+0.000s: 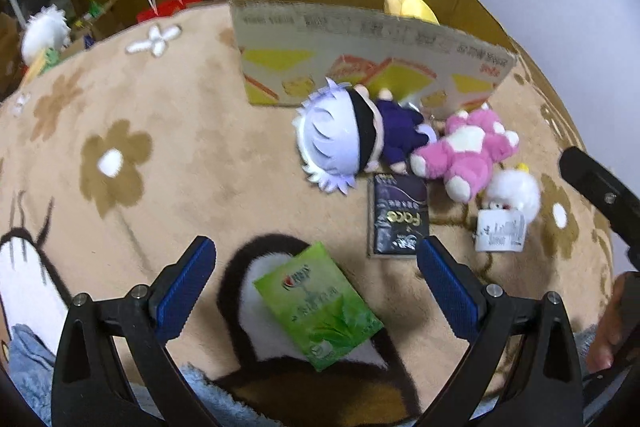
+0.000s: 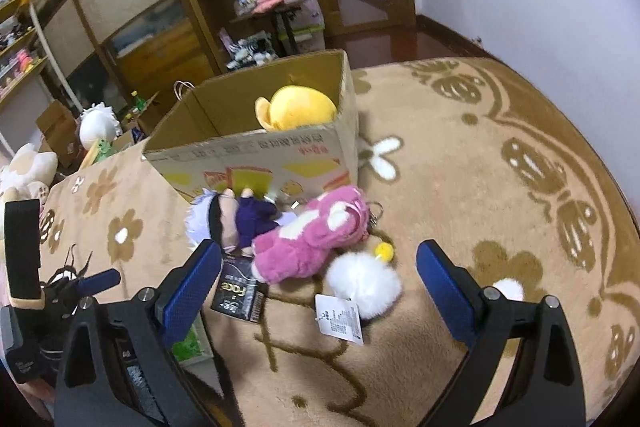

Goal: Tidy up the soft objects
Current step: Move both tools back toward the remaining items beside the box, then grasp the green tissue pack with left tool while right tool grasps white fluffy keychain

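beige flowered blanket underfoot, cardboard box on it holding a yellow plush. pink plush and white-haired doll lie just in front of the box. left hand-held gripper and right hand-held gripper both spread wide, grasping nothing.

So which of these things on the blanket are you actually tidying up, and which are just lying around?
Part of the job:
white-haired doll
pink plush
white fluffy toy
yellow plush, already in the box
cardboard box

Just lying about:
green packet
black packet
shelf clutter
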The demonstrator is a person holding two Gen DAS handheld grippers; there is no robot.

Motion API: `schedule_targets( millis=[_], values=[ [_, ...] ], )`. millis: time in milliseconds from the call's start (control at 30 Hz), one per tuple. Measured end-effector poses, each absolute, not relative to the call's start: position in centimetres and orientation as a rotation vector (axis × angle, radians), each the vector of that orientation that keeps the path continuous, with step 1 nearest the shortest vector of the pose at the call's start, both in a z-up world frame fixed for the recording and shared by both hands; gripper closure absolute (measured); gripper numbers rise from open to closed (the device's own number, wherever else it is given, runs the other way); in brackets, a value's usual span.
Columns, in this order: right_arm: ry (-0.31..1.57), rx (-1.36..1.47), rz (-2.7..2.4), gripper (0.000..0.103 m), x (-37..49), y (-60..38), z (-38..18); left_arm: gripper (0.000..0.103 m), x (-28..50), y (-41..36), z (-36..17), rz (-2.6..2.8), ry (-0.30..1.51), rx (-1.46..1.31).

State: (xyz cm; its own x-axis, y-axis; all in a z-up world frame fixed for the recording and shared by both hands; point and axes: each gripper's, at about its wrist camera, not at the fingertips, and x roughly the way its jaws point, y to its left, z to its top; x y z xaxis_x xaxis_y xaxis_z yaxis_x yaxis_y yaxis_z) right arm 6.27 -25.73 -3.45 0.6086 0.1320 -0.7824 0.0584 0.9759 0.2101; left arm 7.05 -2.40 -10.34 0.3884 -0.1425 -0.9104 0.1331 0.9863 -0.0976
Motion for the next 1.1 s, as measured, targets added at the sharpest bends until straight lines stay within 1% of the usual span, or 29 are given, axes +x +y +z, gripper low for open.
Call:
schedule_targets(
  millis=[333, 567, 633, 700, 733, 767, 800, 867, 1100],
  values=[
    [1.018, 0.238, -0.007, 0.001, 7.2, -26.3, -6.4, 0.003, 7.9, -2.4, -13.2, -0.2, 1.286, -0.064],
    [1.093, 0.243, -0.027, 0.002, 7.7, -26.5, -8.2, 0.004, 8.2, -3.0, -14.8, -0.204, 1.355, -0.054],
    [1.114, 0.259, -0.025, 0.008, 7.8, -26.8, -8.8, 0.005, 8.2, -3.3, -15.2, -0.207, 1.371, -0.039],
    [1.136, 0.271, -0.026, 0.009, 7.9, -26.9, -9.3, 0.011, 8.2, -3.6, -15.6, -0.202, 1.383, -0.024],
    [1.145, 0.274, -0.029, 0.012, 8.0, -27.0, -9.6, 0.017, 8.3, -3.7, -15.8, -0.201, 1.394, -0.022],
    [1.152, 0.274, -0.034, 0.017, 8.0, -27.0, -9.8, 0.021, 8.4, -3.7, -16.1, -0.196, 1.409, -0.023],
    [1.158, 0.272, -0.039, 0.018, 8.0, -27.1, -10.0, 0.023, 8.5, -3.7, -16.5, -0.189, 1.424, -0.023],
    [1.165, 0.273, -0.039, 0.02, 8.1, -27.1, -10.3, 0.03, 8.5, -3.6, -16.9, -0.179, 1.434, -0.019],
    [1.181, 0.242, -0.021, 0.037, 9.3, -26.6, -11.4, 0.034, 8.7, -3.5, -17.2, -0.158, 1.426, -0.007]
  ],
)
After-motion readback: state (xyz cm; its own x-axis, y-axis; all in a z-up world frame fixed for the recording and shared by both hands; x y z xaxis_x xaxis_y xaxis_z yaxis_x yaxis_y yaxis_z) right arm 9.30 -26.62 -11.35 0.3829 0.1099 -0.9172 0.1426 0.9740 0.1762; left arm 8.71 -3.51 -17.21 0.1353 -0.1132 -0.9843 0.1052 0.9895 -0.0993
